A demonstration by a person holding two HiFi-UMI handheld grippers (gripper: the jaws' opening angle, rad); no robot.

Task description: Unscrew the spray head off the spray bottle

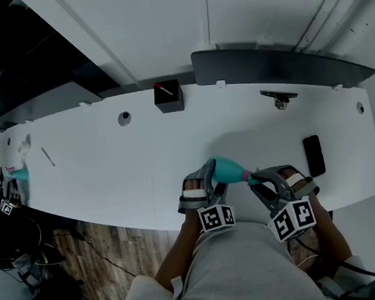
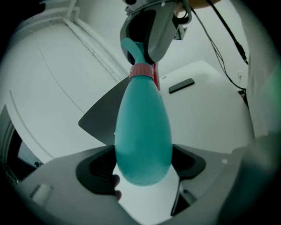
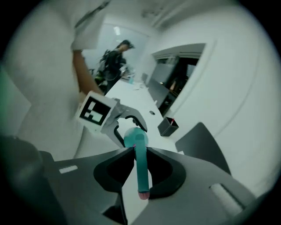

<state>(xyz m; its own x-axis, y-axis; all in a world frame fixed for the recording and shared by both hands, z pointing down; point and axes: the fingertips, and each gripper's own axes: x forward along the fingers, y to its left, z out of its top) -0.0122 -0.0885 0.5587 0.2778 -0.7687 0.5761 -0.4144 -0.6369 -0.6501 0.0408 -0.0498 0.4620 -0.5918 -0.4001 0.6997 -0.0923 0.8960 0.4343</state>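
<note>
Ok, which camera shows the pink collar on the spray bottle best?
The left gripper view: the pink collar sits large and clear atop the spray bottle. The head view gives only a small pink speck; in the right gripper view the spray head mostly covers it.

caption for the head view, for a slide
Over a white table, the left tool grips the teal bottle and the right tool clamps its spray head.

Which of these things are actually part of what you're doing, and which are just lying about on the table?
In the job: teal plastic spray bottle, clamped by the left gripper; its teal spray head with pink collar, clamped by the right gripper.
Lying about: black open-topped box, flat black phone, both on the white table.
</note>
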